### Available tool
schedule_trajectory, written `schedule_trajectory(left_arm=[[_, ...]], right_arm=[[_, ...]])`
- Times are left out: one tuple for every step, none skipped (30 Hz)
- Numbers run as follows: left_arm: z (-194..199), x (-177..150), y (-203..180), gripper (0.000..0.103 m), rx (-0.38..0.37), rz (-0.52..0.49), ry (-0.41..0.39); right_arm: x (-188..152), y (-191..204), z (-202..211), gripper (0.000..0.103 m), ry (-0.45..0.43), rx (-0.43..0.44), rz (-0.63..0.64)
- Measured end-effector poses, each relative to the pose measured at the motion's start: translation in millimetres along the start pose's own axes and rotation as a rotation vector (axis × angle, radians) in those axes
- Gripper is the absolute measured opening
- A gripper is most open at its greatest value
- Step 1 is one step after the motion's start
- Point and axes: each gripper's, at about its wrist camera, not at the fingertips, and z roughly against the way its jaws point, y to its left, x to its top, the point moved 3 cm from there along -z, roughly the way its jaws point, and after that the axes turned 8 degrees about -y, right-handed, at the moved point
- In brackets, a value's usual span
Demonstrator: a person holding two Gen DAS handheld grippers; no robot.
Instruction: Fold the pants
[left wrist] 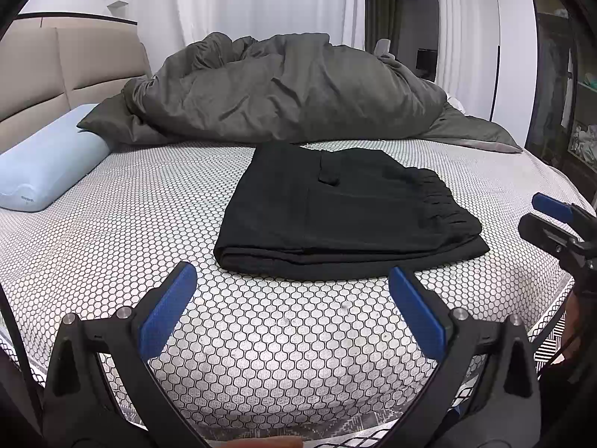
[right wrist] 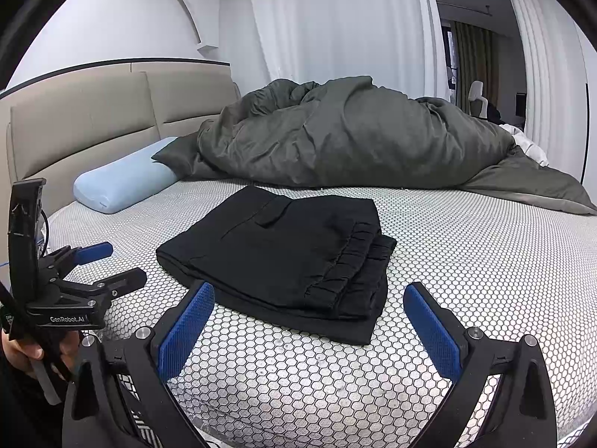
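1. The black pants (left wrist: 335,205) lie folded into a compact rectangle on the bed (left wrist: 149,231), on its honeycomb-patterned cover, roughly in the middle of the near half.
2. The elastic waistband (right wrist: 350,272) sits on top at the right end of the stack, doubled over so that two gathered bands show side by side; the folded edge runs along the near side.
3. A small pocket flap (left wrist: 328,179) shows on the upper layer of the pants.
4. The left tongs (left wrist: 294,313) hover over the bed's near edge, just short of the pants and touching nothing; their blue pads (left wrist: 168,310) stand wide apart with nothing between them.
5. The right tongs (right wrist: 309,332) likewise stand spread apart and empty, near the waistband end of the pants but clear of the cloth.
6. In the right wrist view the left tongs appear at the far left, gripped by a hand (right wrist: 22,351) at the handle.
7. In the left wrist view the right tongs appear at the right edge, beside the bed.
8. Behind the pants a dark grey duvet (left wrist: 283,89) lies bunched across the bed.
9. A pale blue pillow (left wrist: 48,160) rests at the left, beside the beige padded headboard (left wrist: 44,74).
10. White curtains (right wrist: 335,18) hang behind the bed.
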Motion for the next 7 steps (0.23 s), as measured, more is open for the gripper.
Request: schedule_trajectory(left_arm=[[0.3, 0.2, 0.1, 0.102, 0.000, 0.000, -0.001], [0.6, 0.3, 0.0, 0.102, 0.000, 0.000, -0.002], [0.8, 0.3, -0.1, 0.102, 0.000, 0.000, -0.002], [0.9, 0.2, -0.2, 0.102, 0.000, 0.000, -0.003], [0.9, 0.2, -0.5, 0.102, 0.000, 0.000, -0.002], [1.0, 0.1, -0.3, 0.102, 0.000, 0.001, -0.002], [1.1, 0.1, -0.5, 0.102, 0.000, 0.001, -0.002]], right_arm=[[0.1, 0.1, -0.3, 0.103, 0.000, 0.000, 0.000], [0.1, 0.1, -0.3, 0.103, 0.000, 0.000, 0.000], [-0.1, 0.0, -0.1, 0.103, 0.001, 0.000, 0.000], [-0.1, -0.2, 0.4, 0.103, 0.001, -0.001, 0.001], [0.5, -0.4, -0.3, 0.103, 0.002, 0.000, 0.003], [0.4, -0.6, -0.9, 0.103, 0.003, 0.000, 0.003], [0.1, -1.6, -0.9, 0.103, 0.003, 0.002, 0.004]])
